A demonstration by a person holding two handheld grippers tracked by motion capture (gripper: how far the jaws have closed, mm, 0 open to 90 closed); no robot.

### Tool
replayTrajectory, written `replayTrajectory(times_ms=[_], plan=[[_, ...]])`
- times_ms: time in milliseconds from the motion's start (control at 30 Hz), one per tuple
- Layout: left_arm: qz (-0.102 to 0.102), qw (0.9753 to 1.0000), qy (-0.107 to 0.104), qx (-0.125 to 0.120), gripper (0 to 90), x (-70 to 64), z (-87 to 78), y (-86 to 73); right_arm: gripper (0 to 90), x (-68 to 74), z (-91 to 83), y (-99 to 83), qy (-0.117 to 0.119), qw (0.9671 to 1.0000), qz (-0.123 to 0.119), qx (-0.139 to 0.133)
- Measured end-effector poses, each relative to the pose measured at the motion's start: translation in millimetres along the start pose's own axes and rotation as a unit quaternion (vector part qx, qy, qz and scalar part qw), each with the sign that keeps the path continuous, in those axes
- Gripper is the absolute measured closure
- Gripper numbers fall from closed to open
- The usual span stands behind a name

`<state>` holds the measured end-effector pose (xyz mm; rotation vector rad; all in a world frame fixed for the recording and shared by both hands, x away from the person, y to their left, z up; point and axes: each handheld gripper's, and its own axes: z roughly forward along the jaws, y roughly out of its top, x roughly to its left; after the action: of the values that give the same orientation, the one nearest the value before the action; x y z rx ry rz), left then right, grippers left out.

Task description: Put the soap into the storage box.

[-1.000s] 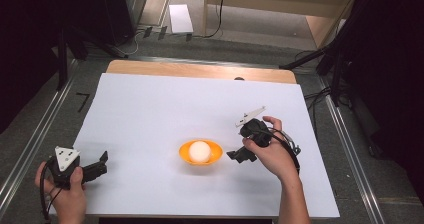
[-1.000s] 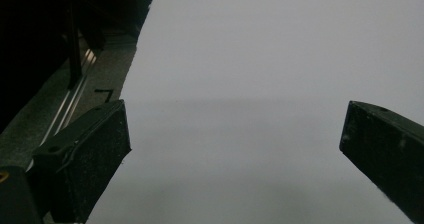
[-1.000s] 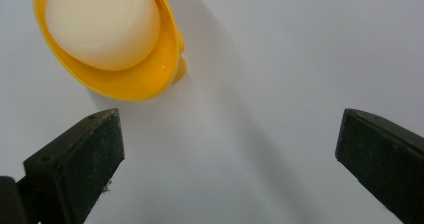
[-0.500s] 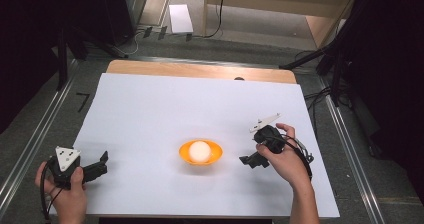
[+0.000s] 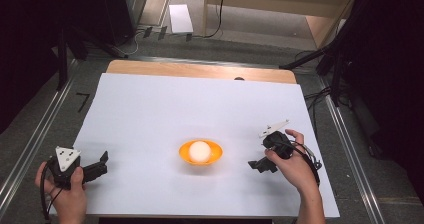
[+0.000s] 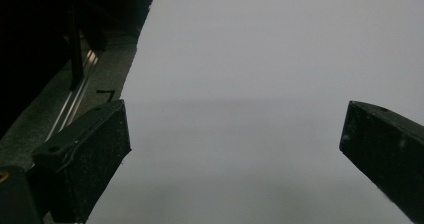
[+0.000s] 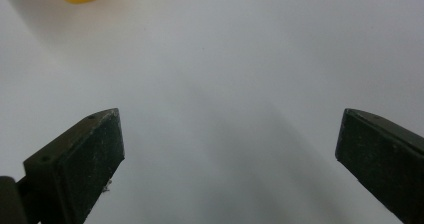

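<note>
Left gripper (image 5: 100,167) at the near left corner of the white sheet (image 5: 165,109), jaws spread wide, empty. Orange bowl (image 5: 200,152) with a white ball (image 5: 199,150) sits well to its right, mid-sheet. Right gripper (image 5: 260,165) just right of the bowl, not touching it, jaws apart, empty.

Two black tools are seen. The left hand-held gripper (image 5: 95,168) is topped by a grey three-cornered plate, and a black cable trails from it. The right hand-held gripper (image 5: 261,165) carries a similar plate and looped cables. Both forearms are bare; the jaw pads are matt black and lightly speckled.
</note>
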<state>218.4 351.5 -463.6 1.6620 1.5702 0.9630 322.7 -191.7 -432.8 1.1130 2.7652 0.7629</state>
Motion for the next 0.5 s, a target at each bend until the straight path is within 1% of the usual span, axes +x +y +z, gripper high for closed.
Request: replayTrajectory(times_ms=[167, 367, 500], plan=[[0.000, 1.0000, 0.000, 0.000, 0.2, 0.1, 0.0, 0.0, 0.0, -5.3, -3.9, -8.7, -0.003, 1.0000, 0.007, -0.004], [0.001, 1.0000, 0.001, 0.000, 0.2, -0.2, 0.1, 0.1, 0.0, -14.1, -4.8, -24.7, -0.007, 0.9998, 0.021, 0.000], [-0.002, 1.0000, -0.001, -0.001, 0.2, 0.5, -0.1, 0.0, 0.0, -20.8, -5.0, -37.1, -0.011, 0.9992, 0.039, 0.001]])
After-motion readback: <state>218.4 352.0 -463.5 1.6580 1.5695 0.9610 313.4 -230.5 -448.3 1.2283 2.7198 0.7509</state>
